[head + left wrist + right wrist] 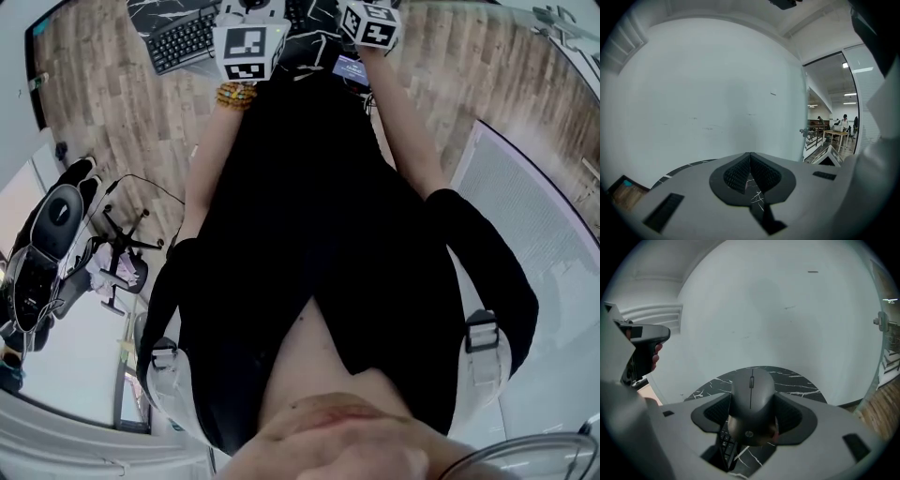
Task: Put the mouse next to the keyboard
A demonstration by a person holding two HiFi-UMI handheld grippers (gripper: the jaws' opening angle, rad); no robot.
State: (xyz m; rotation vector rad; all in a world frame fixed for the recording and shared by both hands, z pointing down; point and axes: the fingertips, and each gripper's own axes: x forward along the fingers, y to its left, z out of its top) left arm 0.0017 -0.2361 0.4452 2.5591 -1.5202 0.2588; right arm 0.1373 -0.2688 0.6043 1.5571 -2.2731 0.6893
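My right gripper (752, 416) is shut on a grey mouse (751, 401), which sits between the ribbed pads with its wheel pointing away from the camera. It hangs above a round black marble table (799, 380). Black keyboard keys (725, 445) show just under the mouse. In the head view the keyboard (183, 37) lies on the table at the top left, beyond both marker cubes. My left gripper (750, 172) is shut with nothing in it, its pads meeting. It is held up over the table and faces a white wall.
A white wall (778, 310) stands close behind the table. The floor (103, 103) is wooden. A black office chair (52, 234) stands to the left and a glass partition (534, 216) to the right. Desks with people (841, 126) lie far off.
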